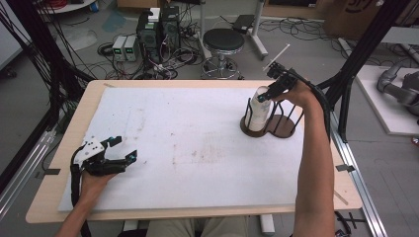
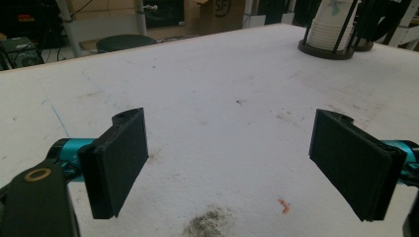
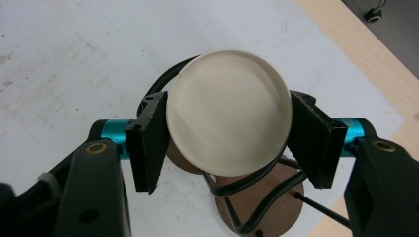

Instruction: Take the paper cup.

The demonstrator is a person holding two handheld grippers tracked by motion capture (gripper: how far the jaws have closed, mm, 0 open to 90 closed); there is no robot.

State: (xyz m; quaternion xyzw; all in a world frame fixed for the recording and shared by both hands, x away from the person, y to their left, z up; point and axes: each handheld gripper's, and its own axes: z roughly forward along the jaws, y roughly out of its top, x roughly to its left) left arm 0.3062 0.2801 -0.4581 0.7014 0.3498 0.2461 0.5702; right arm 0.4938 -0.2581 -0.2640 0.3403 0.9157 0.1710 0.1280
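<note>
Right jaws: the two black pads pressed on opposite sides of a white paper cup, clamping it; in the right gripper view the cup's round pale end faced the camera at the centre of the frame.
Right gripper: in the high view it sat at the upper right of the frame, angled down onto the top of the cup stack, with the person's forearm running up from the bottom edge.
Cup stack: white cups nested upright inside the left ring of a black wire holder; whether the gripped cup had lifted clear of the rest could not quite be told from above.
Holder base: two dark brown round discs side by side, the right one bare, both standing on the white table cover near its right edge.
Left jaws: wide apart with nothing between them, only the stained white cover below.
Left gripper: at the lower left of the high view, low over the cover and well apart from the cups.
Far view from the left gripper: the cup stack in its holder stood at the upper right of that frame.
</note>
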